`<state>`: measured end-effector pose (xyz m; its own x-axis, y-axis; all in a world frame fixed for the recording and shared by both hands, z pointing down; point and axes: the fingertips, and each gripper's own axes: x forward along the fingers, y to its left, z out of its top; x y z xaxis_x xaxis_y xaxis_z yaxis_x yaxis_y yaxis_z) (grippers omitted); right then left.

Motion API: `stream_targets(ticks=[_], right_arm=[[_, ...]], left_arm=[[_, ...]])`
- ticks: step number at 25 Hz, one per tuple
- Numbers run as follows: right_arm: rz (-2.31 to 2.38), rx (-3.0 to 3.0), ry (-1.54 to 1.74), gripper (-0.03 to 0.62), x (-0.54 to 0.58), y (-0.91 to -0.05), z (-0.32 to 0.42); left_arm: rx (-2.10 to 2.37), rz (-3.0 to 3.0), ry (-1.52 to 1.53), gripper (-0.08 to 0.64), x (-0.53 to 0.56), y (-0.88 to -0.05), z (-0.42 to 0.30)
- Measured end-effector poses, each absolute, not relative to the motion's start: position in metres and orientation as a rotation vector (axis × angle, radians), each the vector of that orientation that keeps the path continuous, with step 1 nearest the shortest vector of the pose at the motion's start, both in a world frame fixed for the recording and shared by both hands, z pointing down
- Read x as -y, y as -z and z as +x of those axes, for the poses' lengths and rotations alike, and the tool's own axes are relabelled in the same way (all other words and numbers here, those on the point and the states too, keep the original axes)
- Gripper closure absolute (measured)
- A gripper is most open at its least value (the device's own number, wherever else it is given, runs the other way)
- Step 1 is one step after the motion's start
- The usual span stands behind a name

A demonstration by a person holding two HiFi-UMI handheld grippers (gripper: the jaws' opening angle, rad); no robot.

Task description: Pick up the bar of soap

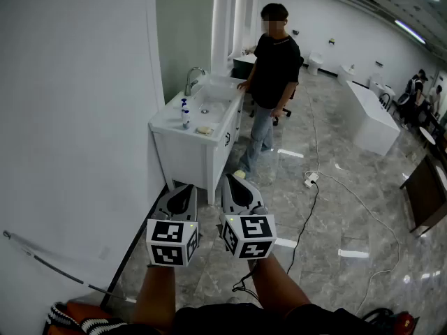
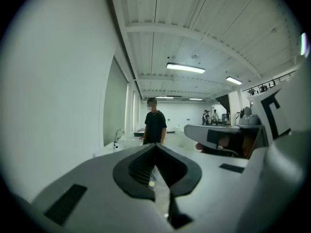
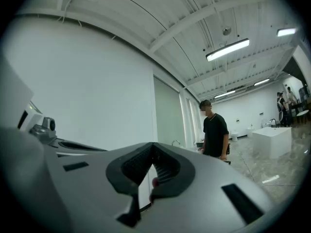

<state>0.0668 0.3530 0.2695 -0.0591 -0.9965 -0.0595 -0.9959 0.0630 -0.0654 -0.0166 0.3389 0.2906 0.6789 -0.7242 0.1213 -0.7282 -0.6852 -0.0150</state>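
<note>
Hanging closed and empty, the left gripper (image 1: 183, 190) and right gripper (image 1: 234, 184) face a distant pale speck, perhaps the soap (image 1: 204, 130).

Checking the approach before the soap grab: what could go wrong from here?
1. A person stands at the sink counter, close to the approach path, and could get bumped or block access.
2. The left gripper and right gripper are both shut and far off. One must open before it reaches the bar of soap, and a small bottle nearby could get knocked over.
3. A cable runs along the floor: possible trip hazard.
</note>
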Motion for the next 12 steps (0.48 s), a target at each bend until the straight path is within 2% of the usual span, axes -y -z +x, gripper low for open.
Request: stream_targets(ticks=[12], right_arm=[[-2.092,-2.215,0.028,0.584,-0.362,-0.279,0.090]], left_arm=[[1.259,2.822,-0.137,0.557,-0.345,-0.290,0.000]])
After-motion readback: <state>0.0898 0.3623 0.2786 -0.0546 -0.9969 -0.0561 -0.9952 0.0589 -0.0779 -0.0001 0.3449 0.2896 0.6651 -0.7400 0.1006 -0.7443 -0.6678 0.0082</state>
